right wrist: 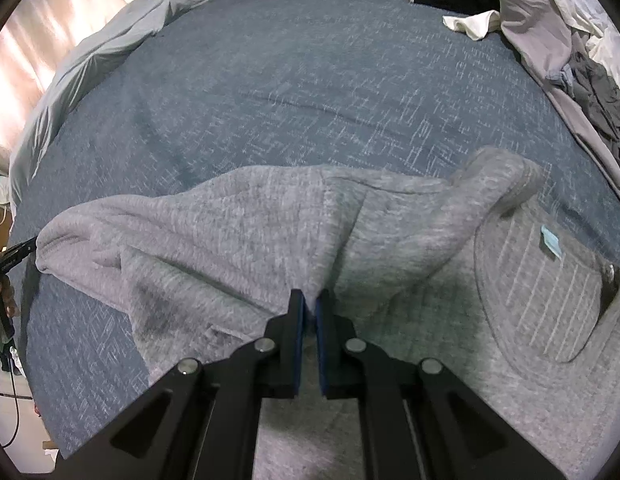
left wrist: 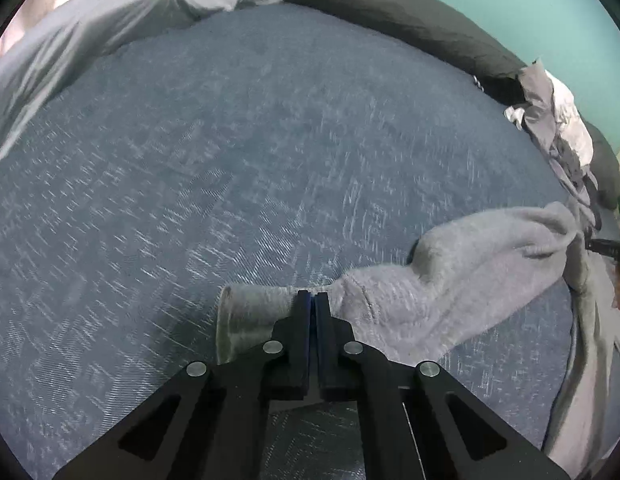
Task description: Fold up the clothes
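A grey hoodie [right wrist: 238, 236] is lying spread on a blue bedcover [right wrist: 294, 92], filling the lower half of the right wrist view from about 9 o'clock round to 4 o'clock. Its hood [right wrist: 550, 284], showing a striped lining and a small blue tag [right wrist: 551, 242], is sitting open at 3 o'clock. A sleeve is stretching out toward 9 o'clock, where the other tool's black tip is just meeting its end.

The right gripper [right wrist: 310, 300] is pinching a raised ridge of the hoodie body, its jaws narrowed onto the fabric with blue pads [right wrist: 298, 340] pressing either side.

In the left wrist view the sleeve [left wrist: 450, 280] is running from 6 o'clock out to 3 o'clock, and its ribbed cuff [left wrist: 246, 320] is hanging just left of centre at 6 o'clock. The left gripper [left wrist: 311, 300] is clamping the sleeve beside the cuff, jaws nearly together on the cloth.

A dark pillow [left wrist: 390, 12] is lying at 12 to 1 o'clock, a pale grey sheet [left wrist: 90, 40] is bunching at 10 o'clock, and a heap of clothes [left wrist: 558, 124] is sitting at 2 o'clock.
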The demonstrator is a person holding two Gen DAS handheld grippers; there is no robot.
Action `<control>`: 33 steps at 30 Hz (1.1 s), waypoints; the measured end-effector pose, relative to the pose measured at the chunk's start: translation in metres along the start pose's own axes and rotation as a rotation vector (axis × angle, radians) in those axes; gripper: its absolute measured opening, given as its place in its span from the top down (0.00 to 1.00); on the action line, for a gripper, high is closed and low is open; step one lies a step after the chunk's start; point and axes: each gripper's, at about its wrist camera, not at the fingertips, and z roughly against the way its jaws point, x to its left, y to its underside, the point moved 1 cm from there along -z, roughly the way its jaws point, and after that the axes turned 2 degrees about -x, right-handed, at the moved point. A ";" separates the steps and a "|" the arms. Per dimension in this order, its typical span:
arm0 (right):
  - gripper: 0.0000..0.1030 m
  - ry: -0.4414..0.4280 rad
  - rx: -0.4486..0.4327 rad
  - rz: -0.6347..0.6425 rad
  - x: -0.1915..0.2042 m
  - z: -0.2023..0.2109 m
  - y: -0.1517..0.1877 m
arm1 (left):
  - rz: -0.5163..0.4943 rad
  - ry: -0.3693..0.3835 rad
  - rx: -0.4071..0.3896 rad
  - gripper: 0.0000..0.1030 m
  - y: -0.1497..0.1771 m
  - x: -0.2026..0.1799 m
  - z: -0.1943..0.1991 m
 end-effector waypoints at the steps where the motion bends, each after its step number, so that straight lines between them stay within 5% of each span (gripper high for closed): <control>1: 0.94 0.001 -0.010 0.000 0.000 0.002 -0.001 | -0.001 -0.012 -0.016 0.99 -0.003 0.001 0.005; 17: 0.95 0.040 -0.315 -0.026 0.007 0.054 -0.039 | 0.022 -0.132 -0.187 0.99 -0.102 0.030 0.031; 21: 0.95 0.042 -0.293 -0.029 0.015 0.039 -0.047 | 0.004 -0.150 -0.122 0.99 -0.109 0.032 0.006; 29: 0.94 0.071 -0.101 -0.065 0.008 -0.022 -0.033 | 0.027 -0.170 -0.029 0.98 -0.110 0.049 -0.033; 33: 0.79 0.089 -0.154 -0.102 -0.001 -0.020 -0.031 | 0.046 -0.212 -0.047 1.00 -0.118 0.057 -0.027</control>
